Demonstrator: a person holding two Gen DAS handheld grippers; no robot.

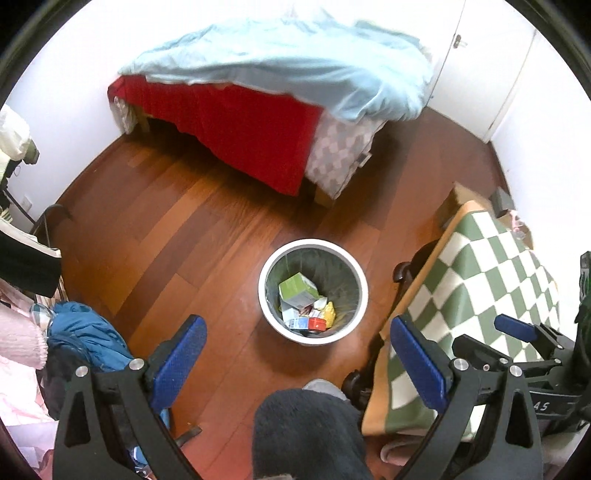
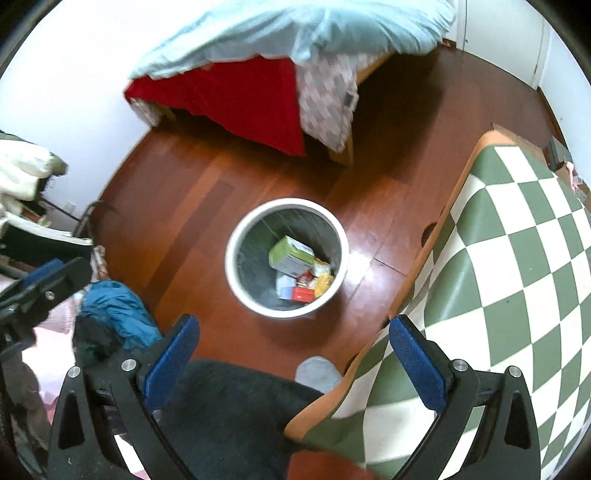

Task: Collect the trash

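- Left wrist view: left gripper (image 1: 297,354) spread wide, holding nothing; bin (image 1: 355,273) on floor ahead, boxes (image 1: 297,291) inside. Only this view shows right gripper (image 1: 517,326), off to the right above checkered cloth (image 1: 480,280), jaw gap unclear.
- Right wrist view: right gripper (image 2: 293,350) wide, empty; bin (image 2: 236,236) close. Left gripper (image 2: 40,277) at the left edge.
- Risk, I judge: no loose trash in sight; grabbing clothes (image 2: 114,306) by mistake.

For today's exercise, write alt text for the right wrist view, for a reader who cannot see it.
A white waste bin stands on a wooden floor, holding a green box and other packaging. The open right claw frames it from above, empty. A bed with a light blue duvet lies beyond; a green-checked blanket fills the right side.
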